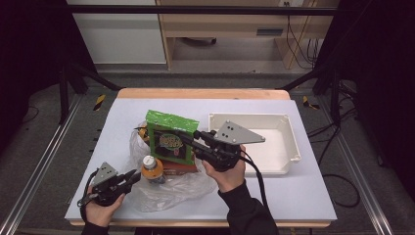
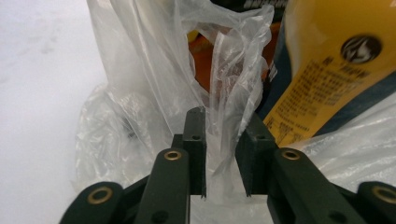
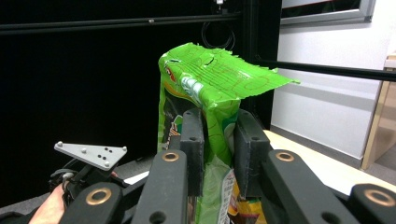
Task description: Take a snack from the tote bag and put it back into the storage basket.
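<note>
Green snack bag (image 3: 205, 116) sits upright between the right gripper (image 1: 188, 139) jaws, top seal flaring above the tips; jaws narrowly parted and pressing both faces of the bag, so it is gripped. In the high view the bag (image 1: 170, 137) stands lifted over the clear plastic bag (image 1: 166, 188) near the middle of the counter (image 1: 293, 196), toward the left half.

Left gripper (image 1: 131, 177) lies low near the front-left corner of the counter, tips pointing into the plastic bag. In the left gripper view a twisted fold of the plastic film (image 2: 229, 116) runs up between the jaws; jaws a little apart, film loose in the gap, not clearly pinched, so they read as open. Yellow bottle (image 2: 336, 70) lies just right of that fold, inside the plastic; in the high view its orange cap end (image 1: 151, 168) is just beside the left jaw tips.

White tray (image 1: 288, 142) sits on the right half of the counter, just beside the right hand (image 1: 227, 174). Bare counter to the right front and along the far edge; left edge is close to the left hand (image 1: 100, 205). Front edge close under both forearms.
</note>
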`<state>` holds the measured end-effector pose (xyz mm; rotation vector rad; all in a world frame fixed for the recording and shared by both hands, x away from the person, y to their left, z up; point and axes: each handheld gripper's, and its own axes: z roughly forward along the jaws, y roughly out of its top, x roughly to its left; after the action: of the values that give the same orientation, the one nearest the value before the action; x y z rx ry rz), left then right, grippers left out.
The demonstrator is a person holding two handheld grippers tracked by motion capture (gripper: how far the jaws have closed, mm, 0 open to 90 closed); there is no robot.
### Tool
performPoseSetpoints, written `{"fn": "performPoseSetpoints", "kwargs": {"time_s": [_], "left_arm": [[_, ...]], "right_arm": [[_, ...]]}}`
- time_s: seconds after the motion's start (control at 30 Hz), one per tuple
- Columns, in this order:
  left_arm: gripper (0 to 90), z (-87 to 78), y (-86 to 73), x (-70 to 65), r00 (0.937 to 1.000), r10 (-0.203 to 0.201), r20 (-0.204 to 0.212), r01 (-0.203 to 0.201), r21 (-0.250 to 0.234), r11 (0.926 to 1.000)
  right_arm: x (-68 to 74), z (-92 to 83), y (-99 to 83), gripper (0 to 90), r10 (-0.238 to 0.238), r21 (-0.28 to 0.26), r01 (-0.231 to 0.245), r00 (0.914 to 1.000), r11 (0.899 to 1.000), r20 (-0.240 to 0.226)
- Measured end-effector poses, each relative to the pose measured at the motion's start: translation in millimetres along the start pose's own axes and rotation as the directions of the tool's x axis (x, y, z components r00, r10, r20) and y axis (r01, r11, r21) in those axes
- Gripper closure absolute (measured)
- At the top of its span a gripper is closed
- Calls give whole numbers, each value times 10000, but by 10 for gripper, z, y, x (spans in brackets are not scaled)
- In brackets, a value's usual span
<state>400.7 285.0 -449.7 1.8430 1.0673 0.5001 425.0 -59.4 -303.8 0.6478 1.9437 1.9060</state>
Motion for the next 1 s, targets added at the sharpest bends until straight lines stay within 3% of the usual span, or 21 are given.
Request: {"fn": "performPoseSetpoints", "kwargs": {"time_s": [0.13,0.37,0.47,0.73,1.0], "left_arm": [[649,-103,67,-10,9999,-6,-142,-1,-528,9986],[484,-246,179,50,9982,-278,-523,217,-1133,9933],[450,-275,214,115,9975,-349,-619,274,-1182,9926],[398,-332,278,222,9966,-366,-744,264,-1333,9907],[328,-391,373,178,9982,-265,-541,181,-1495,9886]], "right_arm": [[-55,-98,71,760,-41,-103,43,9997,9999,226],[-248,-409,145,760,-119,-223,143,9947,9996,1019],[-360,-541,134,759,-191,-91,206,9896,9997,1428],[-646,-778,-5,759,139,134,-174,9732,9998,2293],[-868,-933,-140,758,255,341,-368,9576,9987,2868]]}}
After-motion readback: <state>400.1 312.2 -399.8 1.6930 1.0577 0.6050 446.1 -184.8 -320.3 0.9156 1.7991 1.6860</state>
